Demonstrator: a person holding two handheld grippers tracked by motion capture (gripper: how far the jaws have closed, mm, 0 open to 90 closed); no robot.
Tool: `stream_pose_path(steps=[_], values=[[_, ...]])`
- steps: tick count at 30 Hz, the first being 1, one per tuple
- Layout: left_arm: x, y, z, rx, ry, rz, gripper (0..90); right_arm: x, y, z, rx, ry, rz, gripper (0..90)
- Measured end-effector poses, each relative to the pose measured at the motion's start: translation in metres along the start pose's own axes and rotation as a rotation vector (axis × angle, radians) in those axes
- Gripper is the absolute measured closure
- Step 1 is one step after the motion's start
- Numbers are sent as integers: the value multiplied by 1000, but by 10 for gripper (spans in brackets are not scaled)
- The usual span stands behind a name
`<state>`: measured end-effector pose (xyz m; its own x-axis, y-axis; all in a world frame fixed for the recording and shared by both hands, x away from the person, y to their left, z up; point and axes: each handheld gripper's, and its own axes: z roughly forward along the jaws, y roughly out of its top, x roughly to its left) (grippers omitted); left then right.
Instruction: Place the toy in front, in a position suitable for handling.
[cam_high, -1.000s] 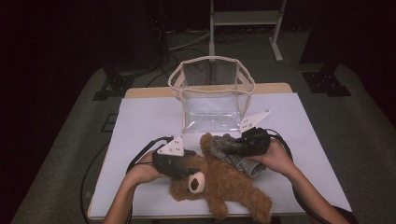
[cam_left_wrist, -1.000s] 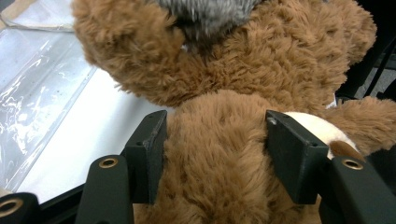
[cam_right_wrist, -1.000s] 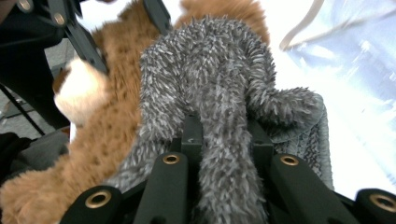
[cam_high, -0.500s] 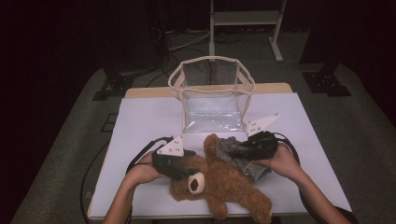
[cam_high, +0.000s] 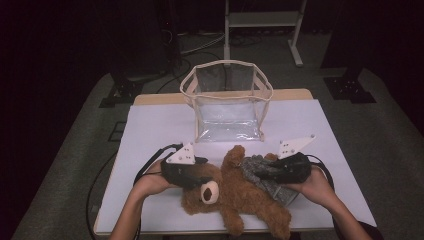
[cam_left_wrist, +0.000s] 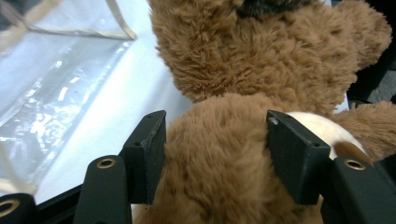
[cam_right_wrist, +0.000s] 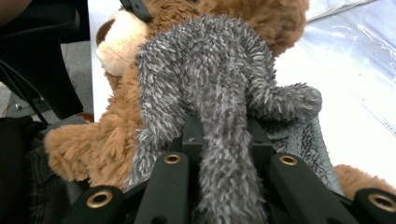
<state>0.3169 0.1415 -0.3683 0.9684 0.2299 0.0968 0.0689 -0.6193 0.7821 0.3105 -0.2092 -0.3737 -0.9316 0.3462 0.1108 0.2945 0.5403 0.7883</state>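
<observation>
We see the brown plush teddy bear (cam_high: 235, 192) lying lengthwise across the worktop (cam_high: 155, 130), head leftward. Left tool (cam_left_wrist: 217, 158) clamps its head; right tool (cam_right_wrist: 224, 135) is clamped on the grey fuzzy cloth (cam_right_wrist: 210, 79).

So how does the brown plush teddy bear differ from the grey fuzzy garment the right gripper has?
The brown plush teddy bear is far bigger and stuffed; the grey fuzzy garment is small, limp and draped over it. The left gripper clamps the bear's head, while the right gripper pinches a fold of the garment. Both are soft and furry.
</observation>
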Motion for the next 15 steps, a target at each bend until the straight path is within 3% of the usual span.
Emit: stream_pose_path(steps=[4,5,8,15], values=[[4,-7,-13,-61,-35,-22,373,-7,-6,0,-2,-15,14,750],[4,-10,-15,-52,-44,-8,366,-9,-8,0,0,-19,22,750],[3,-15,-12,-34,-60,5,358,-15,-12,-2,4,-48,36,750],[4,-18,2,-59,-92,-31,375,-27,-24,-5,-2,-50,84,750]])
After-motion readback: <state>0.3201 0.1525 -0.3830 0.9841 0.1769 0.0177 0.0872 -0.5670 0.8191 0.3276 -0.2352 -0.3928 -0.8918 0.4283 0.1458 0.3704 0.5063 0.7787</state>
